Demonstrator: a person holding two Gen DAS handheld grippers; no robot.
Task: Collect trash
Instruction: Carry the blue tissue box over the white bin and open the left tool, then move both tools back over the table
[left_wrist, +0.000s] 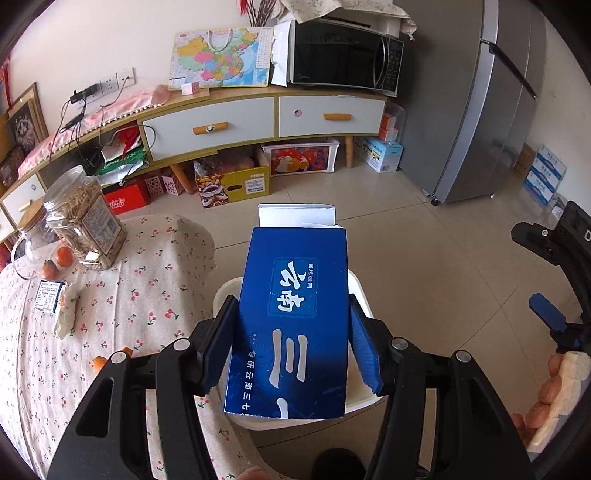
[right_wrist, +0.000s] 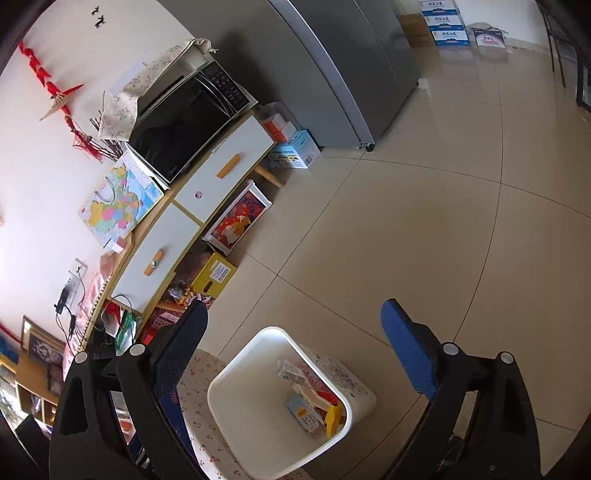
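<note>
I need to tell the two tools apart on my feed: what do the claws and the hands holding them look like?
Both claws match: the left claw and the right claw have black plastic linkage arms with round silver pivot pins and flat blue ribbed pads. No cables or markings show on either. In the left wrist view, the hand on the right claw wears a whitish knitted glove that leaves the fingertips bare.
</note>
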